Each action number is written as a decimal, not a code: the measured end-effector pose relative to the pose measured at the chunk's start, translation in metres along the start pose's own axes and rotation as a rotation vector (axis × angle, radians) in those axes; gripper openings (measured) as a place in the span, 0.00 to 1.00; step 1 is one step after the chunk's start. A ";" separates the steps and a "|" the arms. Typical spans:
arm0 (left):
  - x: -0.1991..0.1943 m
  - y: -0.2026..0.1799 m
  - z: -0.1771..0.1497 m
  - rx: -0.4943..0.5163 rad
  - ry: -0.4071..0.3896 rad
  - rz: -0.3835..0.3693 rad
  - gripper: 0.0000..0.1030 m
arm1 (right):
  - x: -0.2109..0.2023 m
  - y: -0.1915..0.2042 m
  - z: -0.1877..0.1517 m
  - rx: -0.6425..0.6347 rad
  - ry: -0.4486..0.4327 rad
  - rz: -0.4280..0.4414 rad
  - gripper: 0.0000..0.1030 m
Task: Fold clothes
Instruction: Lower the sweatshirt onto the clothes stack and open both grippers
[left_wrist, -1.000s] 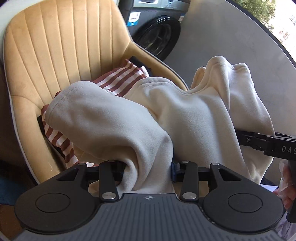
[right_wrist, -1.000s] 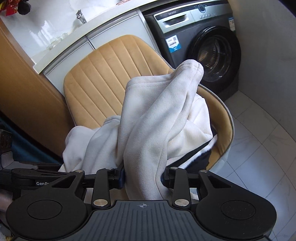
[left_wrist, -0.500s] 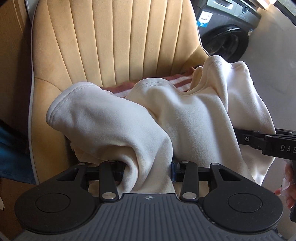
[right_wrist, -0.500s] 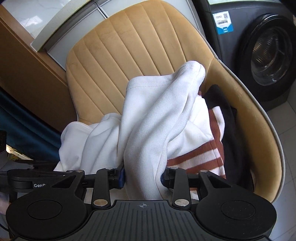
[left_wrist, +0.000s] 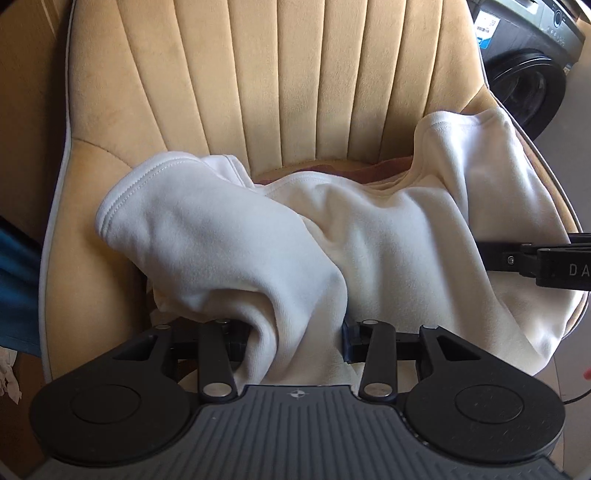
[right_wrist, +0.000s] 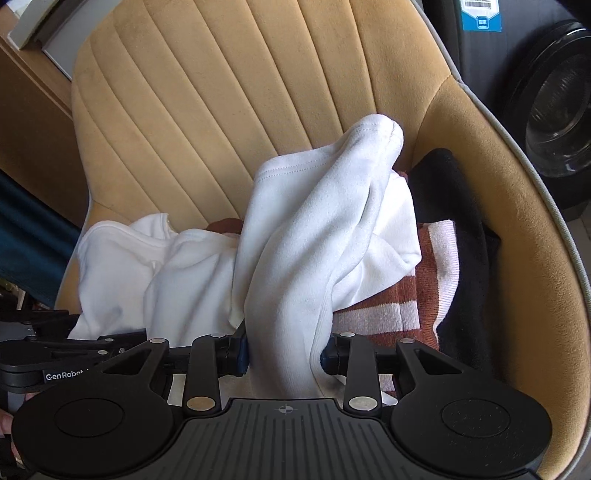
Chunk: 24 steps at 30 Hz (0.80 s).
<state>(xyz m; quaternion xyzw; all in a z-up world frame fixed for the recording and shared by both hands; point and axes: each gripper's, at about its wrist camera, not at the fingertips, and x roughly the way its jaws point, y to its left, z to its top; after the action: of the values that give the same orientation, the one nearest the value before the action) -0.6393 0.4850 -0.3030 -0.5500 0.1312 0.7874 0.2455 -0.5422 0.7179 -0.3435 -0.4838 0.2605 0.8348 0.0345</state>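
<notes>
Both tongs clamp white garment over chair.

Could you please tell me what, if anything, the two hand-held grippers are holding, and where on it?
Both hold the white sweatshirt: the left hand-held gripper and the right hand-held gripper each pinch a bunched fold; which part cannot be told.

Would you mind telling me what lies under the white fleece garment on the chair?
Under the white fleece garment a rust-and-white striped cloth shows, with a black garment beside it on the tan chair. How far they reach beneath is covered.
</notes>
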 end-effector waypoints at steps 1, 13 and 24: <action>0.001 0.000 0.000 0.008 -0.002 -0.001 0.42 | 0.001 0.000 0.000 -0.005 0.000 -0.003 0.29; -0.007 0.044 -0.012 -0.065 0.045 -0.037 0.71 | -0.033 -0.019 0.001 0.020 -0.040 -0.139 0.51; -0.073 0.075 -0.028 -0.052 -0.056 -0.011 0.71 | -0.107 -0.031 -0.031 0.110 -0.172 -0.235 0.58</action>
<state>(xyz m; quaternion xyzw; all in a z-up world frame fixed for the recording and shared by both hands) -0.6366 0.3904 -0.2501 -0.5348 0.1010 0.8042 0.2389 -0.4511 0.7511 -0.2802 -0.4350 0.2437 0.8478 0.1805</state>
